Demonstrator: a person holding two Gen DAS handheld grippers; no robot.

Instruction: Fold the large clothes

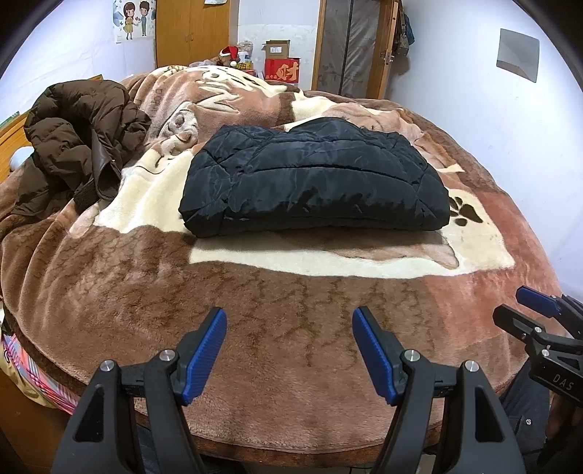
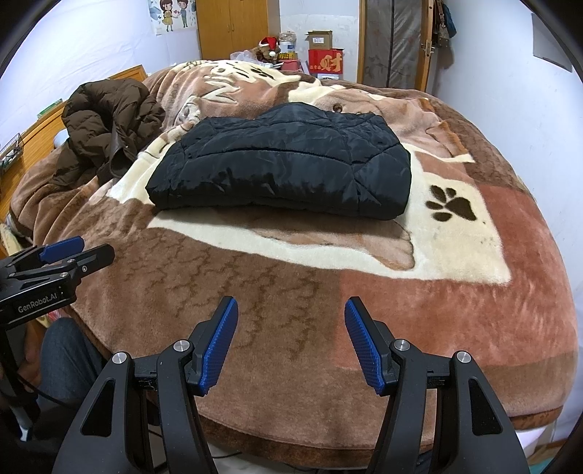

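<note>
A black quilted jacket point(image 1: 313, 182) lies folded into a flat rectangle on the middle of the bed; it also shows in the right wrist view point(image 2: 284, 164). A brown puffer jacket point(image 1: 80, 127) lies crumpled at the bed's far left, also seen in the right wrist view point(image 2: 109, 120). My left gripper point(image 1: 289, 321) is open and empty, held above the bed's near edge, well short of the black jacket. My right gripper point(image 2: 291, 310) is open and empty, beside it to the right. Each gripper shows at the edge of the other's view.
A brown and cream plush blanket point(image 1: 255, 291) with paw prints covers the bed. Red boxes point(image 1: 282, 71) and clutter stand beyond the far end. A wooden wardrobe point(image 1: 193, 32) and a door point(image 1: 353, 47) are at the back. A wooden desk point(image 2: 36, 127) stands left.
</note>
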